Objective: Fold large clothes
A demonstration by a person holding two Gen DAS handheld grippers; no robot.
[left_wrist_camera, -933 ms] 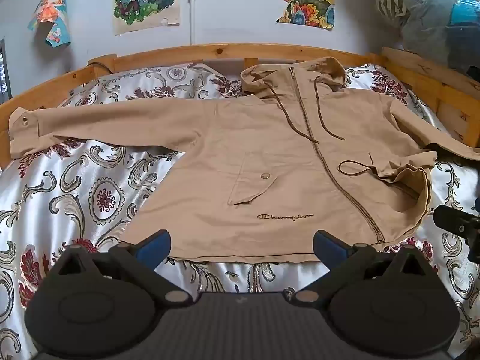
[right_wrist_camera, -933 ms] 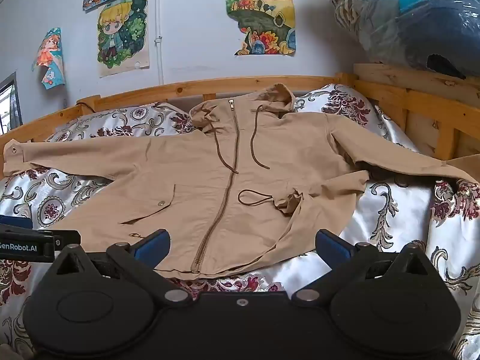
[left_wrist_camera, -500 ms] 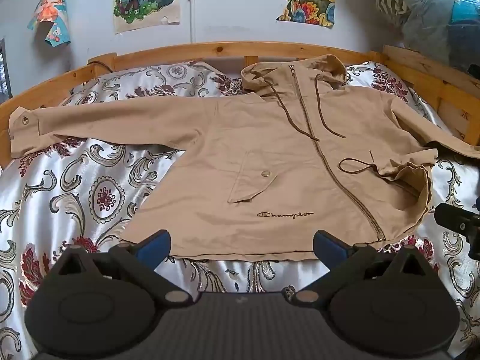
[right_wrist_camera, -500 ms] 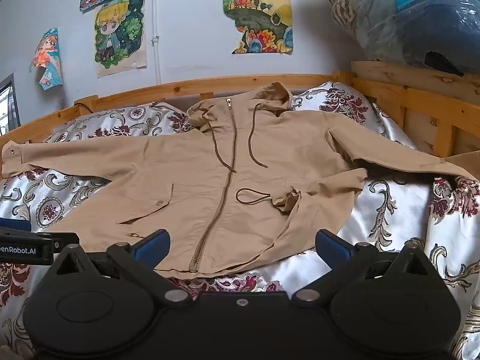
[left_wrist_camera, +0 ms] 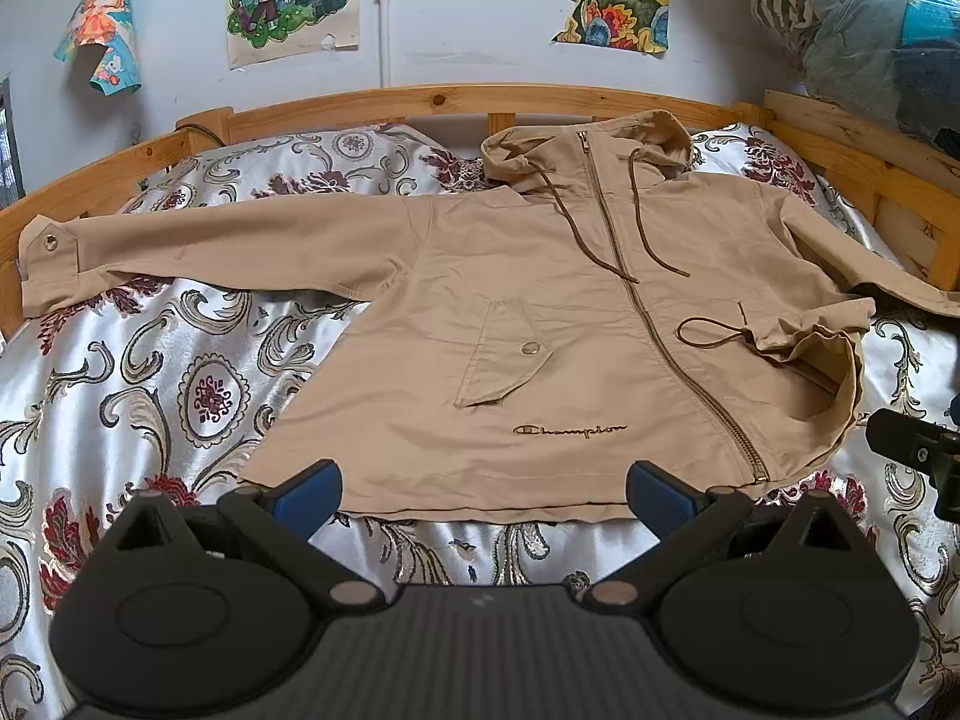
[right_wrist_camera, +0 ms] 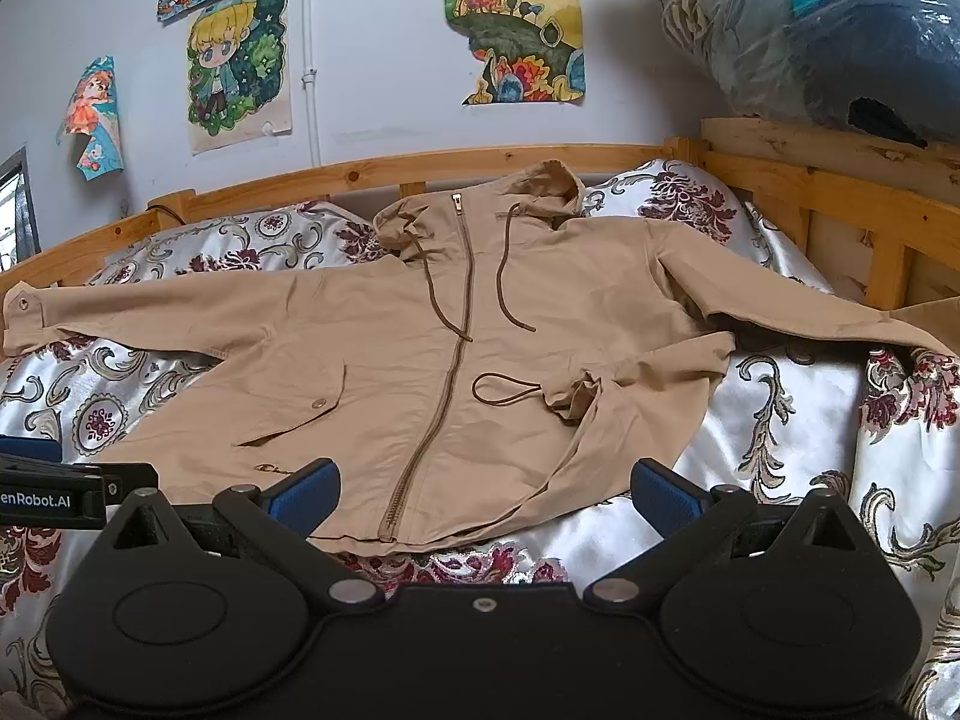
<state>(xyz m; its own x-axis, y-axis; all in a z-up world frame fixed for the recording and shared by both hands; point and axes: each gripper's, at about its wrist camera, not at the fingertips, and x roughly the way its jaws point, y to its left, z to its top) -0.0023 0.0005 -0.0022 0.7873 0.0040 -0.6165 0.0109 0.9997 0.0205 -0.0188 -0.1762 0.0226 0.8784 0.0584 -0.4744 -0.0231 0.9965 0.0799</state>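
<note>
A tan hooded zip jacket point(left_wrist_camera: 540, 312) lies spread face up on the bed, sleeves stretched out to both sides, hood at the far end; it also shows in the right wrist view point(right_wrist_camera: 420, 360). Its right hem corner is bunched and folded up point(left_wrist_camera: 828, 360). My left gripper point(left_wrist_camera: 483, 492) is open and empty, hovering just before the jacket's near hem. My right gripper point(right_wrist_camera: 483, 495) is open and empty, near the hem by the zip's lower end. Each gripper shows at the edge of the other's view.
The bed has a floral satin cover point(left_wrist_camera: 180, 396) and a wooden rail point(left_wrist_camera: 420, 102) along the far side and the right point(right_wrist_camera: 840, 204). Posters hang on the wall point(right_wrist_camera: 240, 66). Bagged bedding point(right_wrist_camera: 840, 36) is stacked at the upper right.
Both views have shifted very slightly; the jacket has not moved and both grippers stay open.
</note>
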